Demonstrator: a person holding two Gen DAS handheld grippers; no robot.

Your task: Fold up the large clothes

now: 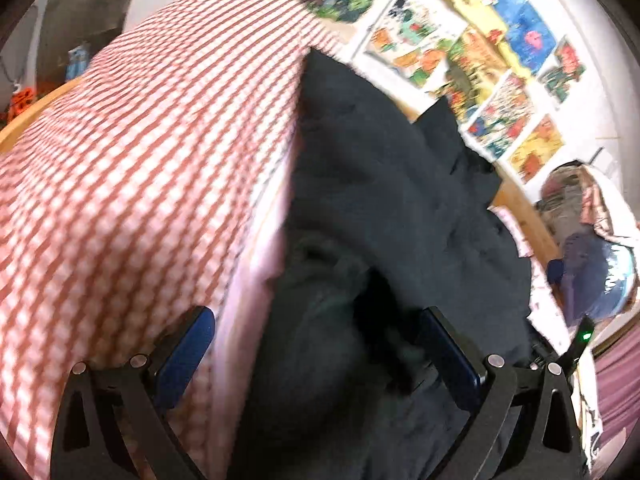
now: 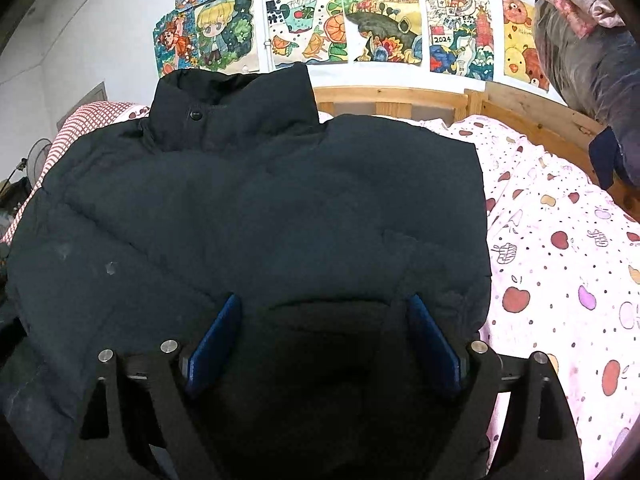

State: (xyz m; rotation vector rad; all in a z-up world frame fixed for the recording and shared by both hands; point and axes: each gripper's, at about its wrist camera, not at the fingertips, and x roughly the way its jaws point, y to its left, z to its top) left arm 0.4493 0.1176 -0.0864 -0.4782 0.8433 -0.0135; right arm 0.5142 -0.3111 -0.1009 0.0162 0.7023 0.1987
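Because the left wrist view is tilted and blurred, it settles little: the left gripper (image 1: 316,344) sits at the bottom centre of the frame with its blue pads spread wide and nothing pinched between them. Under and ahead of it, a crumpled part of the dark puffer jacket (image 1: 384,208) fills the centre and lower right. A red-checked pillow (image 1: 132,152) takes up the whole left half of the frame, touching the jacket's edge, and drawings on the wall (image 1: 496,80) run across the upper right.

In the right wrist view the picture is sharp. The right gripper (image 2: 324,336) at the bottom centre also stands open, its pads either side of the jacket's lower part and gripping nothing. The jacket (image 2: 260,208) lies spread on the pink patterned sheet (image 2: 560,264), with its collar (image 2: 232,108) standing at the upper centre against the wooden headboard (image 2: 400,100). Its left side lies against the pillow.

The risks, as I judge them: the padded cloth is thick and slippery, so a shallow bite could catch only the top layer or slip off mid-fold. The pillow crowding the jacket's left side could snag a sleeve and skew the fold.

No container shows in either view. A heap of bedding (image 2: 584,32) sits at the upper right, but I cannot tell what holds it.
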